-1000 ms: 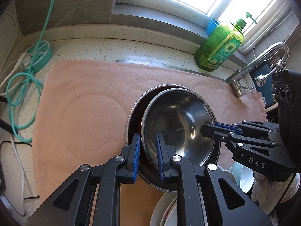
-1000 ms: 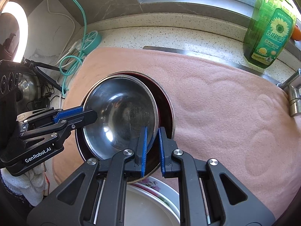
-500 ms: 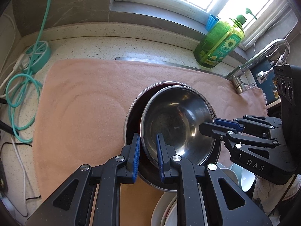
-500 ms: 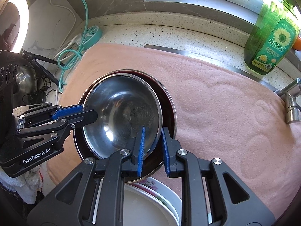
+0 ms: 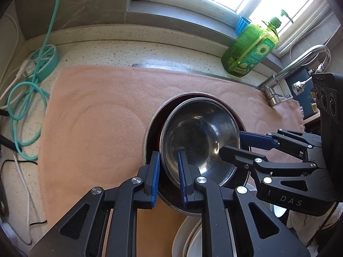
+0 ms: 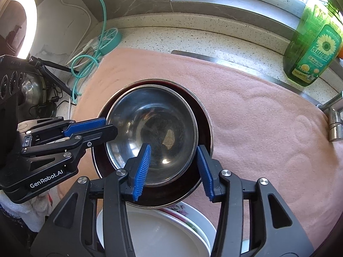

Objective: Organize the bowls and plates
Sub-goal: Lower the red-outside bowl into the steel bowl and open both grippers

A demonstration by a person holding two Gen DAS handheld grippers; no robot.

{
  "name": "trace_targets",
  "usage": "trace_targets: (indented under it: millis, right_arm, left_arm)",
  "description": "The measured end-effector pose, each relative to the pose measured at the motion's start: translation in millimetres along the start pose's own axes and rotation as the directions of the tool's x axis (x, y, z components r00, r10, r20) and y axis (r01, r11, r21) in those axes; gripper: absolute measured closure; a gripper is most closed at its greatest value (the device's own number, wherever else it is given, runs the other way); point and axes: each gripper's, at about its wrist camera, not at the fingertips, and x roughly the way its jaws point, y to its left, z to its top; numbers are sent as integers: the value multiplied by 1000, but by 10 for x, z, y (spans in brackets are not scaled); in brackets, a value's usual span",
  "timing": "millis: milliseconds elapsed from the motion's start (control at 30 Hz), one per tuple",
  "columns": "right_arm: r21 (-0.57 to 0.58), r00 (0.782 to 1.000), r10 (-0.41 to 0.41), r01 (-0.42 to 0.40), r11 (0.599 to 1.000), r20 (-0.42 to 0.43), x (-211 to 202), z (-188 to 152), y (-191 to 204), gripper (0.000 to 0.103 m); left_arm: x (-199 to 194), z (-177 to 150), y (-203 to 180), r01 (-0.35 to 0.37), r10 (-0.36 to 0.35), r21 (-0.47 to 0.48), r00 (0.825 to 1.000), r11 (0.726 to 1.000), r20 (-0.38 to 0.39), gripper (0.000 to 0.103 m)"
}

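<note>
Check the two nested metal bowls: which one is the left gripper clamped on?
The inner, smaller steel bowl. The left gripper pinches its near rim; the larger, dark-lined outer bowl sits under it on the pink towel, unclamped.

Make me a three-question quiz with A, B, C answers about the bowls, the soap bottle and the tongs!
1. Where does the small steel bowl sit?
A. inside the bigger bowl
B. on the windowsill
C. under the tap

2. What colour is the soap bottle?
A. red
B. green
C. white

3. How are the right tongs?
A. shut tight on the towel
B. open, pads apart, off the bowl
C. holding a plate

Answers: 1 A, its rim lies within the bigger bowl's rim on the pink towel. 2 B, it is bright green with a sunflower label. 3 B, their jaws have just been opening; the left tongs are pinching the small bowl's rim.
</note>
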Motion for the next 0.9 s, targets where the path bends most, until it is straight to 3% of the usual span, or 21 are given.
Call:
trace_targets:
  millis: [433,500,567,633,667,733,900]
  right_arm:
    - [33,998,25,-27,999,60,-215,-18,-37,50]
    - [32,997,24,-27,999,69,-258,-35,-39,47]
    - [34,996,18,-21,999,86,-310,-56,-40,34]
    - [35,994,17,-21,999,105,-366,-79,-42,32]
    - [33,994,16,-20,999,110,-387,-87,-40,31]
    - [31,993,9,-13,999,121,-438,-107,-40,27]
    - [41,988,11,-17,999,152,-578,-165,-79,20]
  left_arm:
    - [-166,25,2,14,-14,-5,999,1000,44,88]
    - [-201,14,1,17,-17,-5,998,1000,52,88]
    - [-234,-1,-4,18,-18,-3,998,1000,60,88]
    - [-261,-14,-18,16,-16,0,998,1000,64,87]
    - [-274,-22,-24,13,-13,1,998,1000,67,83]
    - [-304,-36,-34,14,-14,3,997,1000,77,64]
    - [-378,-77,-64,12,-12,0,996,1000,93,57]
